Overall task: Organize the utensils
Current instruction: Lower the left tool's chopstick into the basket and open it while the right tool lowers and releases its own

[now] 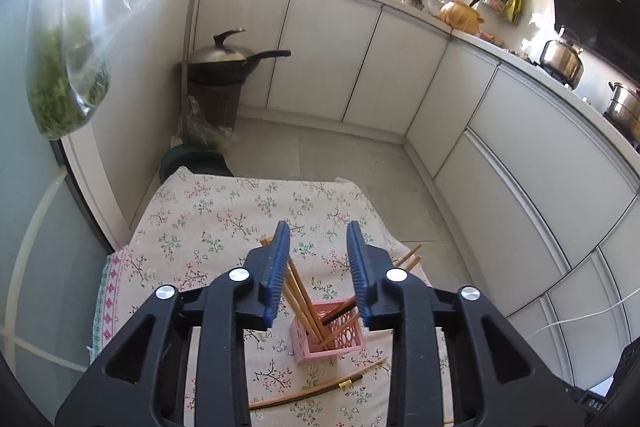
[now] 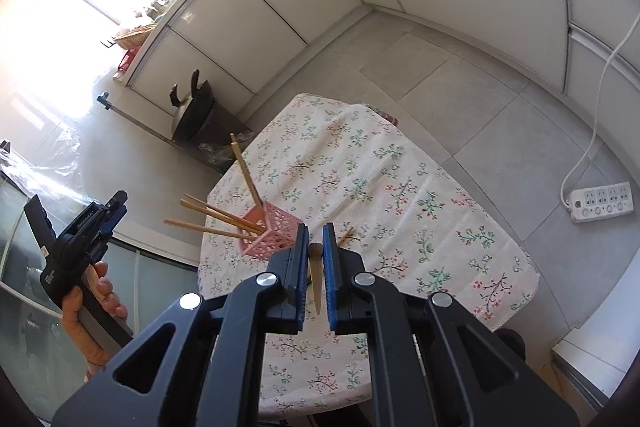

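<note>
A pink perforated holder [image 1: 328,331] stands on the floral tablecloth [image 1: 224,219] with several wooden chopsticks [image 1: 300,291] leaning in it. My left gripper [image 1: 318,235] is open and empty, held above the holder. Two loose chopsticks [image 1: 320,389] lie on the cloth near its front edge. In the right wrist view the holder [image 2: 268,233] sits just left of my right gripper [image 2: 316,233], which is shut on a wooden chopstick [image 2: 316,279] pointing back toward the camera. The left gripper [image 2: 108,215] shows at far left, held by a hand.
White kitchen cabinets [image 1: 400,67] run along the back and right. A black wok [image 1: 228,61] sits on a brown bin in the corner. A plastic bag of greens [image 1: 64,83] hangs at left. A power strip [image 2: 602,201] lies on the floor at right.
</note>
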Available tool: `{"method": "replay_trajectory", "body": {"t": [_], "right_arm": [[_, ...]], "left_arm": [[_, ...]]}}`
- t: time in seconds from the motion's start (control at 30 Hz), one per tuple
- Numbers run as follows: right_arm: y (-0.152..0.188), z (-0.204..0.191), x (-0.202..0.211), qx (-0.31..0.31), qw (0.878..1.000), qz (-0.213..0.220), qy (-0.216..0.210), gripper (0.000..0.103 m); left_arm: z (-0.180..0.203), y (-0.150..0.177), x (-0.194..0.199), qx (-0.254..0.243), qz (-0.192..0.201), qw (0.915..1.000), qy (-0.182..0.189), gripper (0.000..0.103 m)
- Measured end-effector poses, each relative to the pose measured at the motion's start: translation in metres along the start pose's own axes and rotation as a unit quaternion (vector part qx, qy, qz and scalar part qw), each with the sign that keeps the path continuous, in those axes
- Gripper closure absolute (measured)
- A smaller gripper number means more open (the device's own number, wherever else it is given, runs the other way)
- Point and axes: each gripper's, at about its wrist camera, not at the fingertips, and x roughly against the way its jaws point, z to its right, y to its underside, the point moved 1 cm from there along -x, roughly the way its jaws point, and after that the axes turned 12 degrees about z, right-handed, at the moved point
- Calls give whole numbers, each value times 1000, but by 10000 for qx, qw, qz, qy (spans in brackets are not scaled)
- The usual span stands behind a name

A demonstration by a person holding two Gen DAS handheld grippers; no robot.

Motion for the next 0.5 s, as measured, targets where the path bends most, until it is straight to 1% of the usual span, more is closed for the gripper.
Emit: {"method": "replay_trajectory", "body": {"t": [0.13,0.2,0.27,0.37,0.43,0.5], "right_arm": [[-7,-16,3,93,9999,13,-102,95],[-13,-26,4,162,9998,36,-123,95],[-19,-36,5,265,9995,79,-127,95],[-30,-54,5,401,9989,156,-161,95],[-40,-69,4,507,9983,222,-197,95],[-50,-87,3,614,9972,335,-246,95]], "left_arm": [[-6,3,10,144,52,9999,32,70],[-11,12,14,229,26,9997,41,69],[-14,22,18,229,26,9997,-31,69],[-19,44,22,133,-7,9997,-225,68],[-21,56,23,-41,-61,9993,-356,68],[-21,66,25,-292,-33,9982,-526,68]]}}
